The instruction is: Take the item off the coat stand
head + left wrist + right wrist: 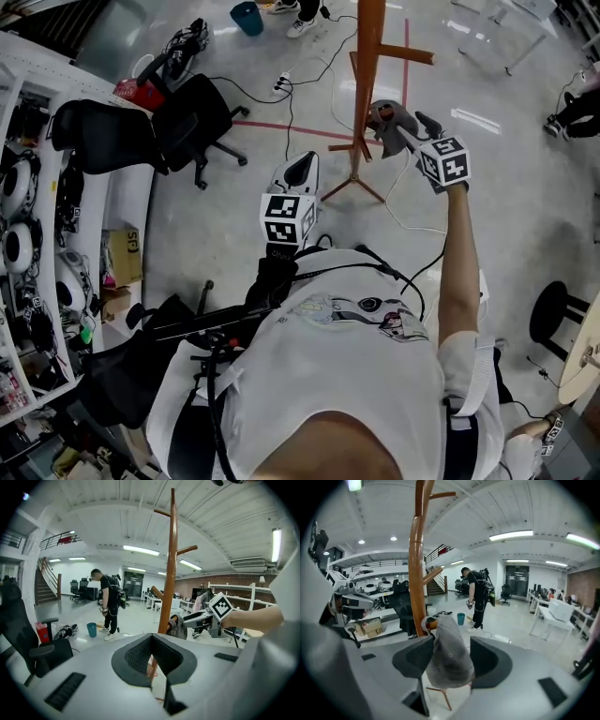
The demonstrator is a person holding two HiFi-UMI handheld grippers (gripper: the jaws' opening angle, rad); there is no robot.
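A wooden coat stand (368,56) rises from the floor ahead of me. A grey cap (386,117) hangs on one of its low pegs. My right gripper (403,127) is stretched out to it. In the right gripper view the cap (449,653) hangs between the jaws of the right gripper (451,656), which stand wide apart; the left pad (412,656) is at the cap's edge and a gap shows beside the other pad. My left gripper (298,171) is held lower and nearer my chest. In its own view the left gripper (152,656) is shut on nothing and faces the stand (171,573).
Two black office chairs (141,131) stand to the left by white shelves (28,234). A power strip with cables (281,82) lies on the floor near the stand's tripod feet (356,183). A person (107,603) stands beyond, by a blue bin (247,17). A black stool (553,314) is at right.
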